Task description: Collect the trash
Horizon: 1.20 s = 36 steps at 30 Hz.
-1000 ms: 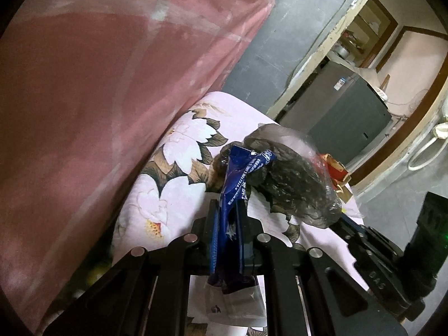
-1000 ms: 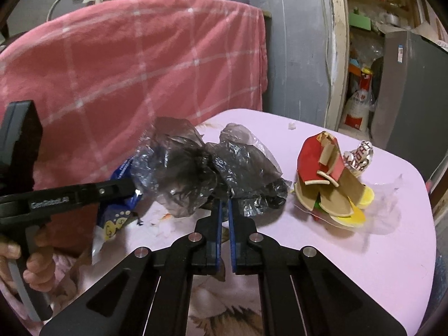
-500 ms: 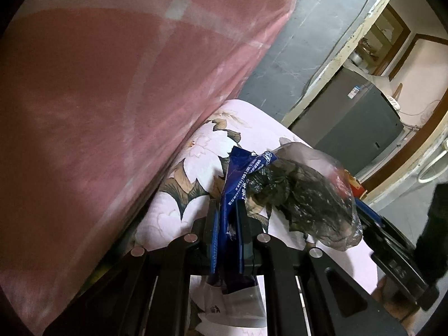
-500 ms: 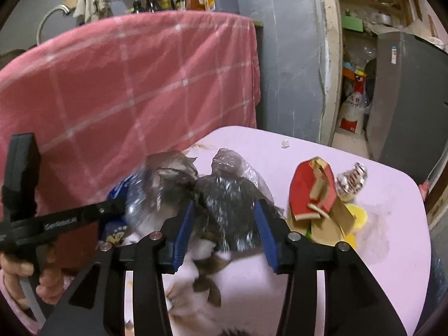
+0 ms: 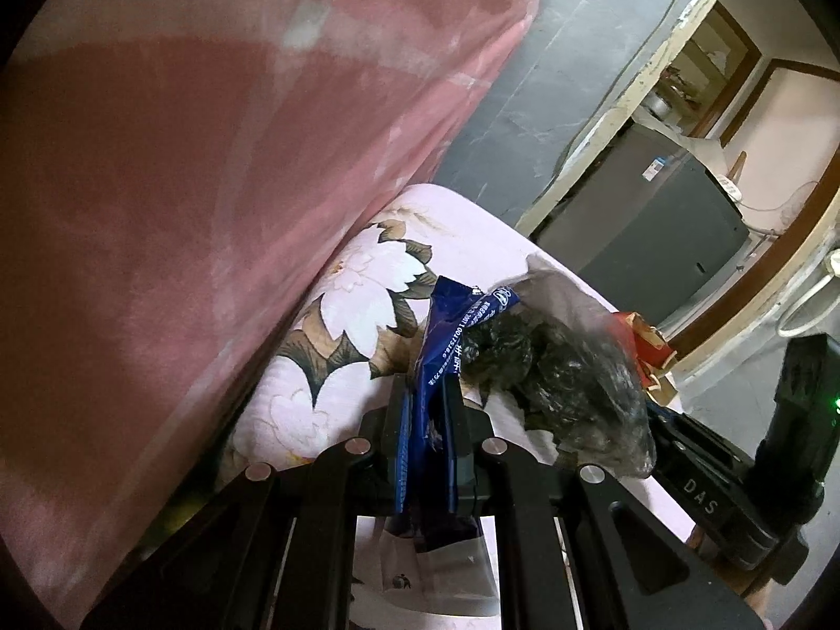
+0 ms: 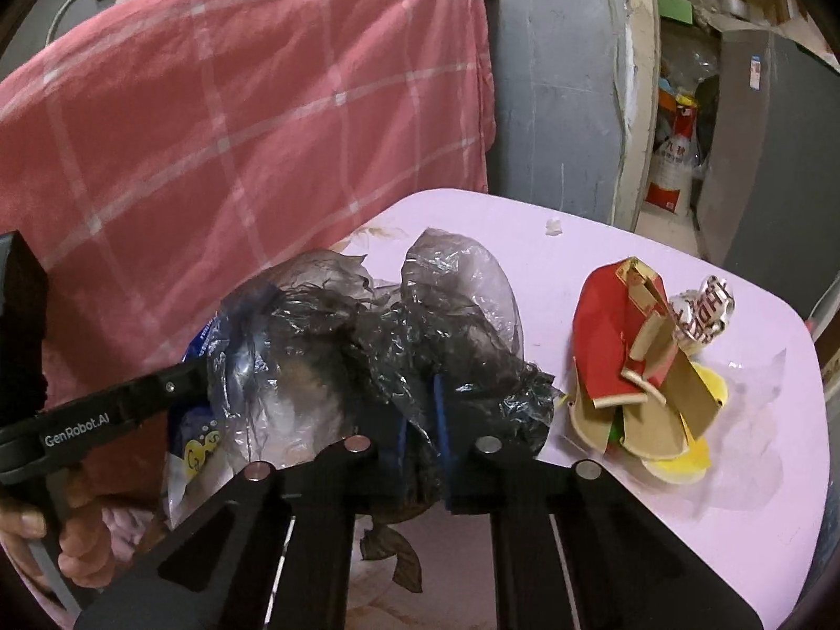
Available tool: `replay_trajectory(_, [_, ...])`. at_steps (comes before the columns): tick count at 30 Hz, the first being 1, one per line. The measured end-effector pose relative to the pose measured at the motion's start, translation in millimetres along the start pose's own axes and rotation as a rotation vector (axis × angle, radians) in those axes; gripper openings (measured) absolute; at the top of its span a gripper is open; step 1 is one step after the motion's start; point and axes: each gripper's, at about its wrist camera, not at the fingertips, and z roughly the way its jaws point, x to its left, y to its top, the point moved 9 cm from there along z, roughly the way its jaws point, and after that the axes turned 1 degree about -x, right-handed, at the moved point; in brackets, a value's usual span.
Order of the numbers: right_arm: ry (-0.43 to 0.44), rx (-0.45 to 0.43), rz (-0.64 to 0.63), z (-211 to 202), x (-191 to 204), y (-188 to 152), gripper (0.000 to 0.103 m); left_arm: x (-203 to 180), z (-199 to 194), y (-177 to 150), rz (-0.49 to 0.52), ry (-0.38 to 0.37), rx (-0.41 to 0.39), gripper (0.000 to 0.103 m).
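Note:
My left gripper [image 5: 428, 394] is shut on a blue snack wrapper [image 5: 457, 325], which stands up between its pads. Touching it on the right is a crumpled dark see-through plastic bag [image 5: 567, 367]. In the right wrist view my right gripper [image 6: 420, 409] is shut on the near edge of that plastic bag [image 6: 367, 336]. The left gripper [image 6: 205, 373] reaches in from the left, and the blue wrapper [image 6: 202, 441] shows through the bag. A red and tan cardboard pack [image 6: 619, 367], a crumpled foil wrapper [image 6: 703, 310] and a yellow scrap [image 6: 682, 462] lie to the right on the table.
The table [image 6: 577, 241] has a pale pink floral cloth. A pink checked cloth [image 6: 236, 131] hangs close along its left and far side. A clear film [image 6: 756, 420] lies under the cardboard pack. A person's hand [image 6: 31, 535] grips the left tool. A grey cabinet [image 5: 656, 231] stands beyond the table.
My right gripper opened, slid further under the plastic bag and shut again on its edge. The bag bunched up a little. The left gripper still grips the blue wrapper.

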Motion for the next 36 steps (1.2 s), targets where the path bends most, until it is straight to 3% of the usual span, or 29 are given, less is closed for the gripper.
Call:
replay_trajectory(11, [-0.068, -0.249, -0.035, -75.7, -5.2, 1.9, 0.003, -42.3, -18.4, -5.0, 0.034, -0.063, -0.062, 0.008])
replay_trajectory(16, [-0.075, -0.274, -0.002, -100.0, -25.2, -4.7, 0.002, -65.8, -16.0, -10.6, 0.068, -0.074, -0.063, 0.008])
replay_trajectory(23, [0.005, -0.235, 0.054, -99.2, -32.2, -5.6, 0.005, -58.8, -12.7, -11.5, 0.053, -0.042, -0.063, 0.008])
replay_trajectory(24, [0.016, -0.222, 0.052, -95.3, -30.7, -5.3, 0.007, -54.9, -13.7, -10.7, 0.049, -0.034, -0.065, 0.008])
replay_trajectory(27, [0.048, -0.184, 0.051, -80.4, -22.5, -2.0, 0.028, -38.8, -16.9, -7.2, 0.037, -0.008, -0.067, 0.008])
replay_trajectory(32, [0.059, -0.121, 0.025, -52.5, -6.1, 2.8, 0.033, -11.0, -12.5, 2.4, 0.006, 0.043, -0.059, 0.008])
replay_trajectory(36, [0.064, -0.065, 0.042, -29.6, -1.5, 6.0, 0.047, 4.6, -5.0, 6.3, -0.016, 0.057, -0.04, 0.008])
